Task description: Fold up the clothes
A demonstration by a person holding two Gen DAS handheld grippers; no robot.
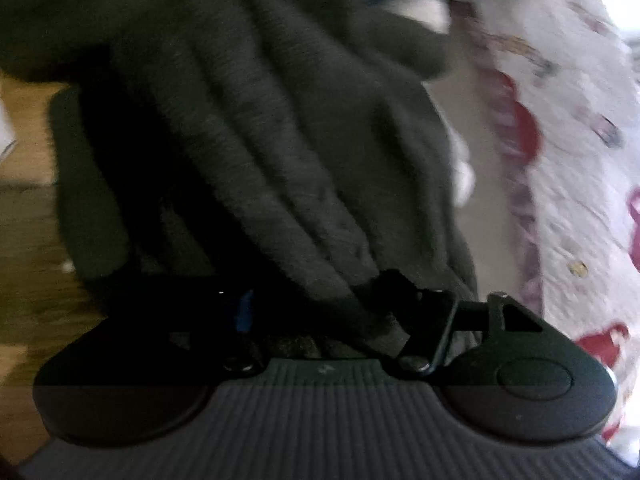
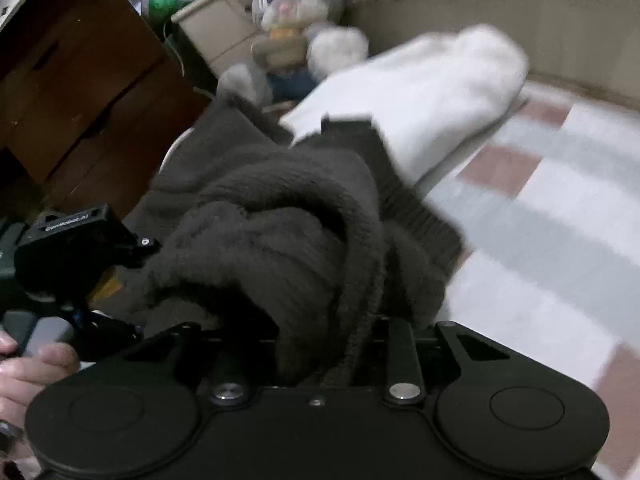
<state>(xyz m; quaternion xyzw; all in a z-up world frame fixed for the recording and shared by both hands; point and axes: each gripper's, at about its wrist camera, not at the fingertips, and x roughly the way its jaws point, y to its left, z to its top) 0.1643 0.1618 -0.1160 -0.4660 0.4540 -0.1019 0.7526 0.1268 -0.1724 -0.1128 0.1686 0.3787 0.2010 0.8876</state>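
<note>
Both your claws are bunched into the dark knit garment (image 2: 280, 232).

Your right gripper (image 2: 316, 344) has narrowed onto a thick fold running straight out ahead of it; a white garment (image 2: 420, 96) lies beyond, a stuffed rabbit (image 2: 288, 20) farther off. Your left gripper (image 1: 320, 320) pinches the knit (image 1: 260, 140), floral bedding (image 1: 580, 160) to its right.

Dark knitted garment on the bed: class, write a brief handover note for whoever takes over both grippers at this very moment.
Left gripper: dark knitted garment bunched between its fingers; grip unclear.
Right gripper: same garment gathered between its fingers; fingertips hidden, grip unclear.
Around: white cloth lies behind the garment on the checked bedcover; stuffed rabbit beyond.
Done: both grippers are at the garment.
Left: it is still crumpled; spread it flat, then fold.
</note>
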